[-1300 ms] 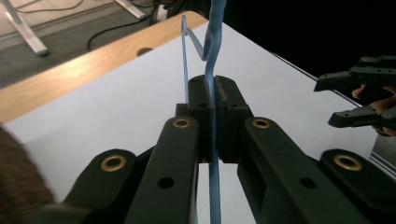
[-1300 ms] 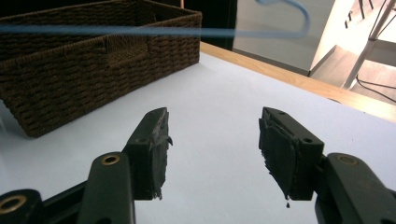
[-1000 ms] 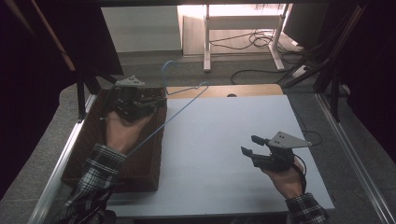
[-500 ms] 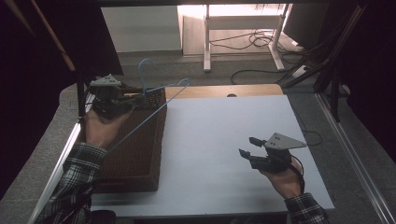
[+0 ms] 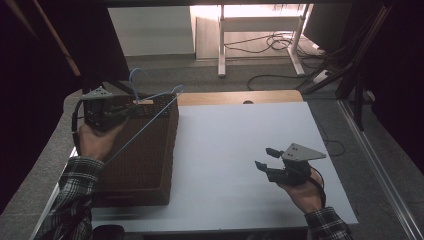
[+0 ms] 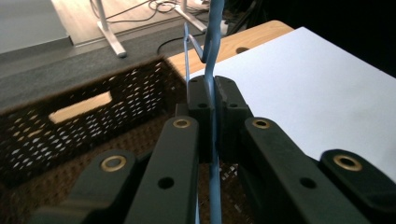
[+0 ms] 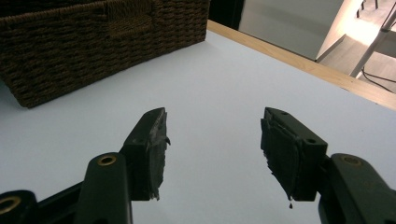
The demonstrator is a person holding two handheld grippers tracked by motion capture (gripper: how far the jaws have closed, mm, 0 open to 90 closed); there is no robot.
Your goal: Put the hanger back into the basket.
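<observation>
A blue wire hanger hangs tilted over a brown wicker basket at the table's left. My left gripper is shut on the hanger's wire near the hook, above the basket's far left corner. In the left gripper view the wire runs up between the closed fingertips of the left gripper, with the basket's inside below. My right gripper stands open and holds nothing, low over the white table top at the right. The right gripper view shows its jaws apart, facing the basket.
A wooden strip edges the far side of the white top. Beyond it stand a white desk frame and cables on the floor. A dark panel rises at the left behind the basket.
My left gripper has carried the hanger leftward, from over the basket's middle to its far left corner. The right gripper has stayed where it was.
</observation>
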